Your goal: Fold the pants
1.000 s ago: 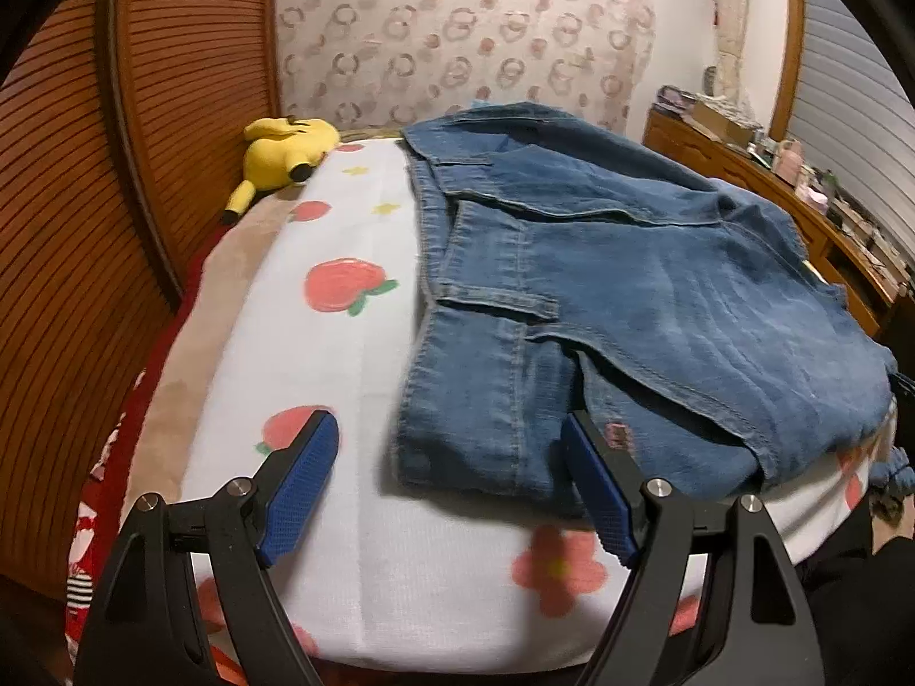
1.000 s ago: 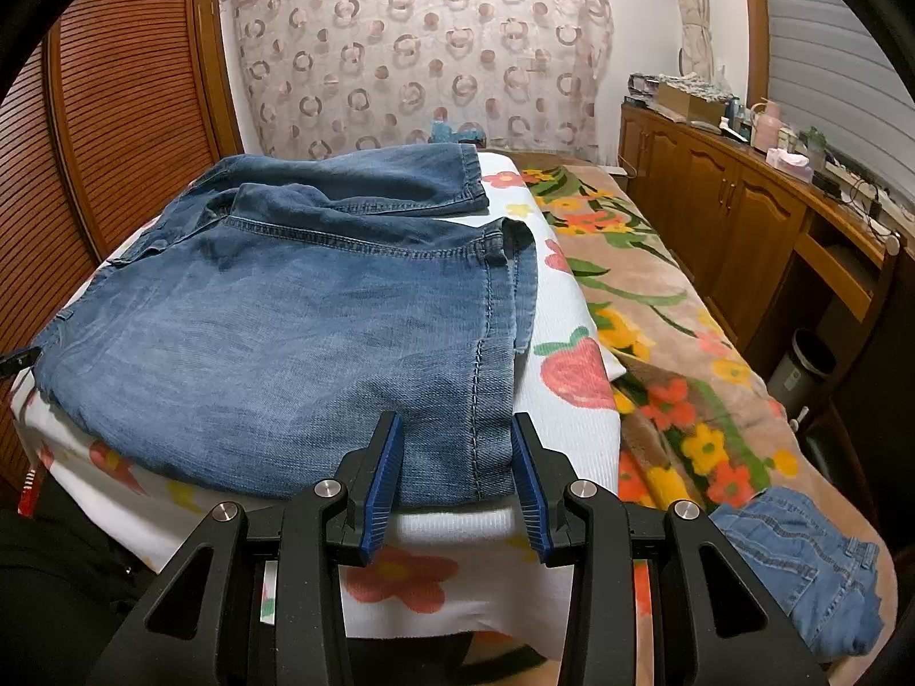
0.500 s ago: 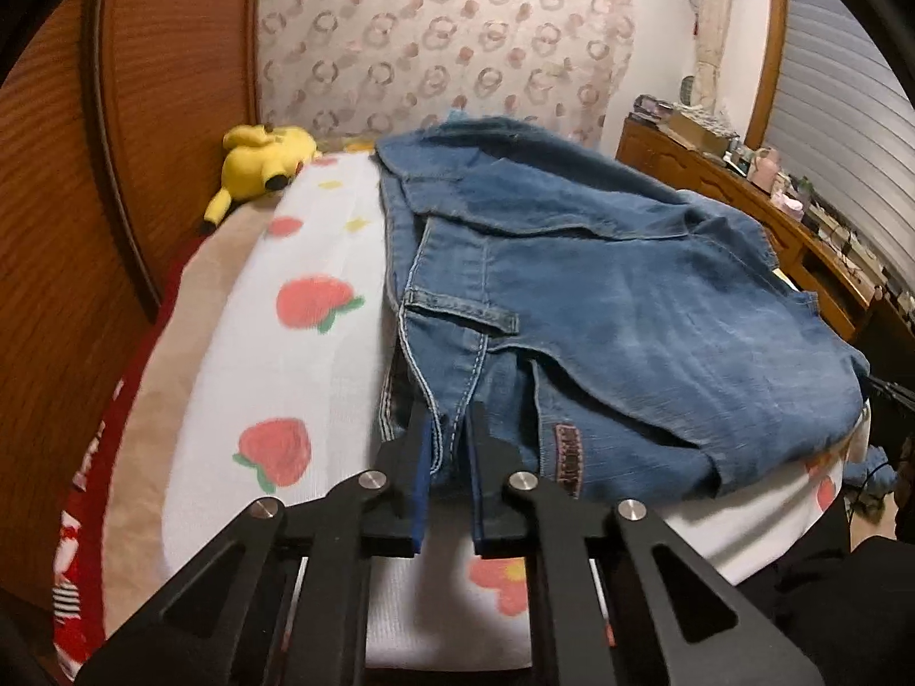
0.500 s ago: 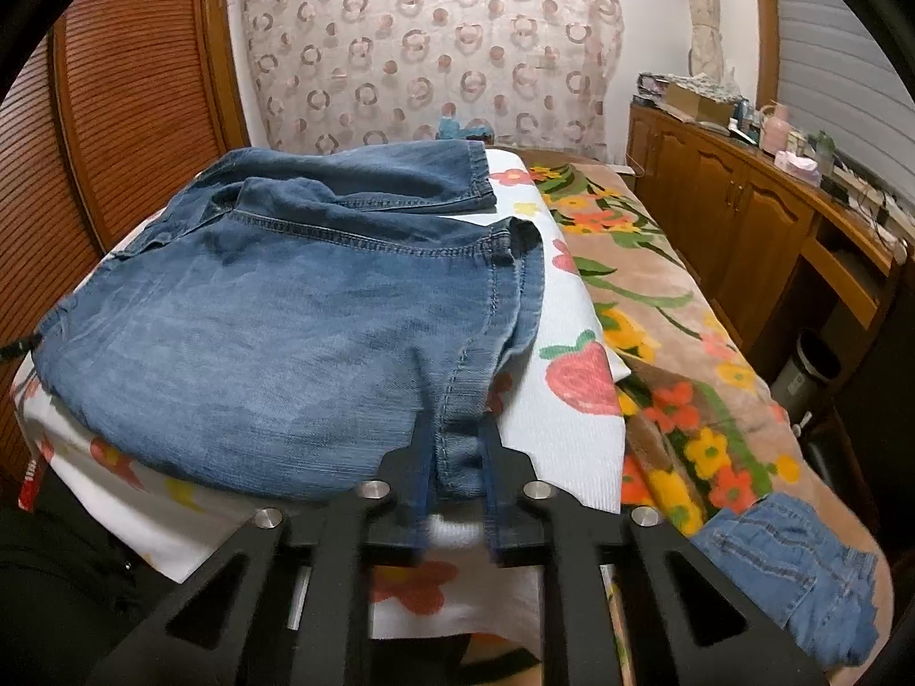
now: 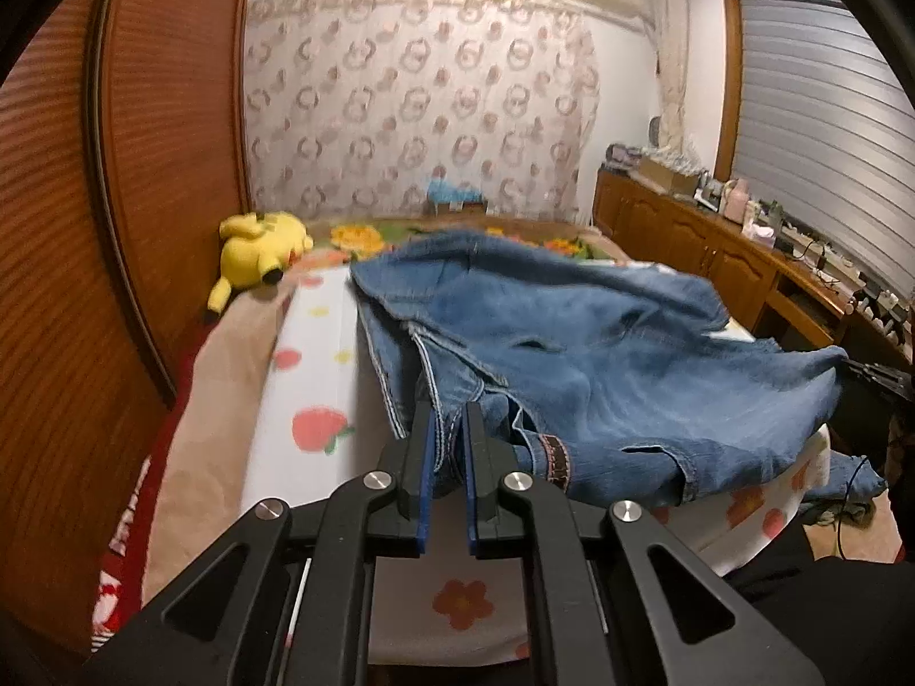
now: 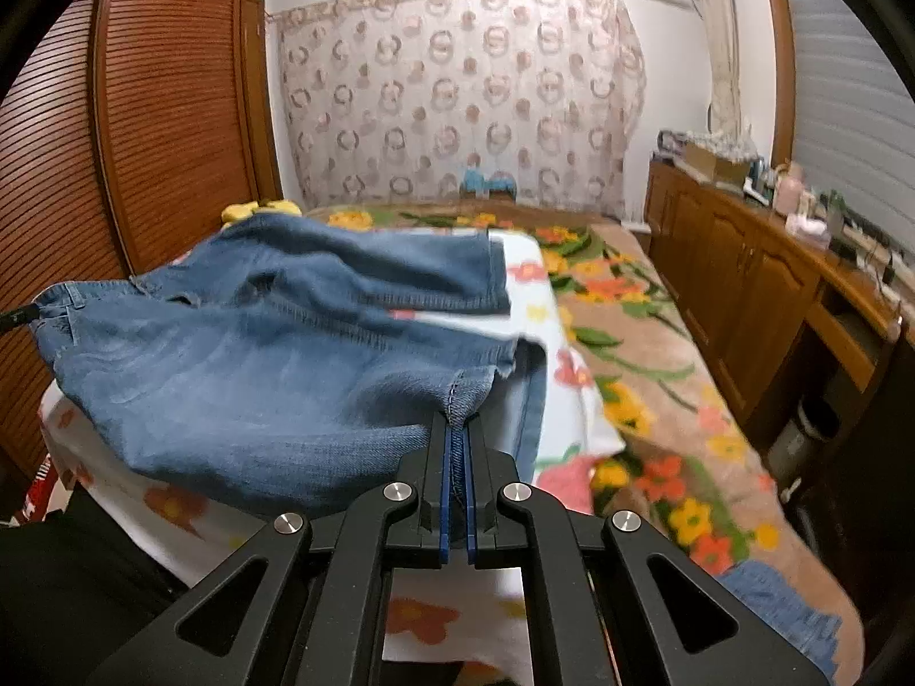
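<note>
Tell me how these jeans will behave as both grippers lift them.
The jeans probably drape floppily: they sag between the left gripper and right gripper. Thick seams suggest some weight. Pinched denim likely won't slip.

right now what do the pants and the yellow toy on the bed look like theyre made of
Pants: blue denim, matte and faded in patches, with contrast stitching along seams and a hem; both grippers' fingers clamp it. Yellow toy: it looks like soft plush fabric, going by its rounded, stuffed shape, though it is too blurred to show pile.
</note>
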The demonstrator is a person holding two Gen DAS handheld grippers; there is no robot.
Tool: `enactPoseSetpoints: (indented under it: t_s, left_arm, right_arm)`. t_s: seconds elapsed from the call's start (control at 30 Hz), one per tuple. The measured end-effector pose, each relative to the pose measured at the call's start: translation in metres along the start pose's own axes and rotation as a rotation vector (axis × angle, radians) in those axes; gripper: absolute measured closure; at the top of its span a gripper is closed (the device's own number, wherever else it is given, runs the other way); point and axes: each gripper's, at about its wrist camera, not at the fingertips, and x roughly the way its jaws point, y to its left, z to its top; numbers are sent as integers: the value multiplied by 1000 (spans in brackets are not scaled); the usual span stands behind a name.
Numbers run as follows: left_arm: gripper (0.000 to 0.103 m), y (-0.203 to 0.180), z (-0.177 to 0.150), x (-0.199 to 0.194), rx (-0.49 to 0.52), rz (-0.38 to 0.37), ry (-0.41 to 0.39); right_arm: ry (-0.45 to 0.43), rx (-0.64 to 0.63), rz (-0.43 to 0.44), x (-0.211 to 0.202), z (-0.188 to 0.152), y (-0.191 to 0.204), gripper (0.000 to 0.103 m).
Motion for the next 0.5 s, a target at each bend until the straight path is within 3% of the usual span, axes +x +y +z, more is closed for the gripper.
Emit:
enactPoseSetpoints:
  t_s: [0.5]
  left_arm:
    - [94,3,39,-68,24,31,-167]
  right_arm:
    - [-164,-93,19,-40,23,17,100]
